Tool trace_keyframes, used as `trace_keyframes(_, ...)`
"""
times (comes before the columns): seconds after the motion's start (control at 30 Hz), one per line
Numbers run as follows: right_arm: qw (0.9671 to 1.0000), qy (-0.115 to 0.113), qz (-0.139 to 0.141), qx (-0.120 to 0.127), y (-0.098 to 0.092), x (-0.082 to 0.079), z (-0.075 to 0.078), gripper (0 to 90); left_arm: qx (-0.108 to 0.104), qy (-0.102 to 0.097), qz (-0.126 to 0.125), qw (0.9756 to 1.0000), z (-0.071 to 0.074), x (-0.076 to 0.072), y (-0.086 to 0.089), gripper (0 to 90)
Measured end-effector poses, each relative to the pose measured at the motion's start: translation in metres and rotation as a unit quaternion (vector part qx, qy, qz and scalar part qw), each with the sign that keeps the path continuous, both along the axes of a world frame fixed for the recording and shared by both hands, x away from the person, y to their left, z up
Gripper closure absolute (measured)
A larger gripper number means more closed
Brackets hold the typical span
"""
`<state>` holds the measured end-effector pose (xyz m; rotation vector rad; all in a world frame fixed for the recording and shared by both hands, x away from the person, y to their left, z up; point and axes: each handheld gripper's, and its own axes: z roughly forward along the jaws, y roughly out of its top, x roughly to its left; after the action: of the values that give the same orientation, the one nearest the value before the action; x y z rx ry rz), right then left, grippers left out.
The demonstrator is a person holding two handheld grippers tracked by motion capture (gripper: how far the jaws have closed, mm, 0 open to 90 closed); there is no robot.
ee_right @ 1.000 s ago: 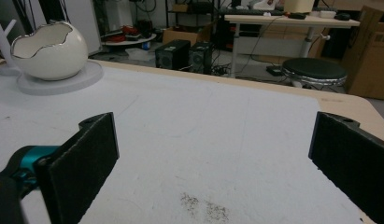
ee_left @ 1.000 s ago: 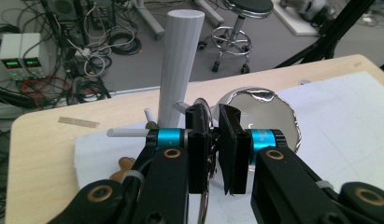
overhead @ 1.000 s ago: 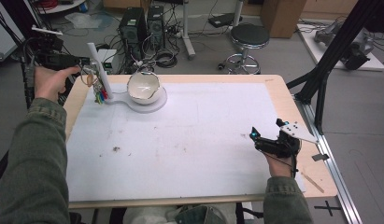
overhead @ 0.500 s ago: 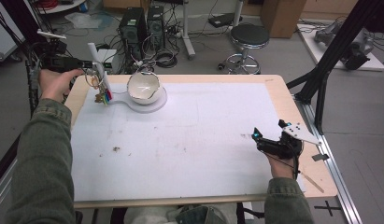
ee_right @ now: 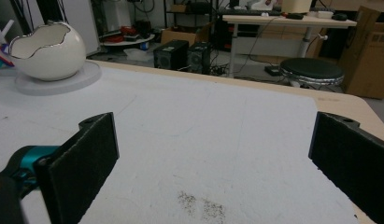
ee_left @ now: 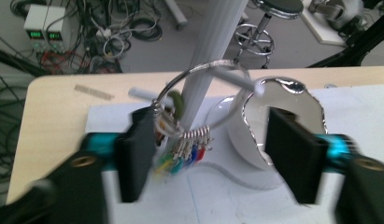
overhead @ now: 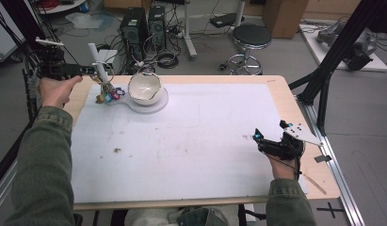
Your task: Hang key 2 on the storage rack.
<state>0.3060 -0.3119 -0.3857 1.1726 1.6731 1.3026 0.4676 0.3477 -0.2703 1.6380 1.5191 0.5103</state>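
The left gripper [ee_left: 208, 158], jaws spread wide, hovers just before the key ring [ee_left: 199, 93] hung on the white post [ee_left: 213, 51] beside the egg-shaped bowl [overhead: 144, 88], while the right gripper [ee_right: 213, 158] gapes over the white mat [overhead: 205, 141].

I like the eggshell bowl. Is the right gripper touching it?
Apart. The high view shows the right gripper near the table's right edge, with bare white mat between it and the bowl.

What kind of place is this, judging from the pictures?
Probably a lab or workshop: computer towers and tangled cables sit on the floor behind the table, with a round stool and cardboard boxes nearby.
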Motion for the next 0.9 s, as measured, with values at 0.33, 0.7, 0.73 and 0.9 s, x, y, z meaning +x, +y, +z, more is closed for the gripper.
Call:
trace_keyframes(0.33, 1.0000, 0.001, 0.004, 0.000, 0.002, 0.002, 0.000, 0.5, 0.005, -0.003, 0.000, 1.0000, -0.007, -0.010, -0.007, 1.6)
trace_keyframes(0.7, 1.0000, 0.001, 0.003, 0.002, 0.001, 0.002, 0.000, 0.5, 0.013, -0.041, 0.007, 0.9990, -0.010, -0.027, -0.013, 1.8)
trace_keyframes(0.73, 1.0000, 0.001, 0.003, 0.002, 0.001, 0.002, 0.000, 0.5, 0.012, -0.042, 0.004, 0.9990, -0.010, -0.028, -0.013, 1.8)
trace_keyframes(0.9, 1.0000, 0.000, 0.001, 0.002, 0.001, 0.003, 0.000, 0.5, 0.012, -0.060, -0.005, 0.9981, -0.011, -0.039, -0.019, 1.8)
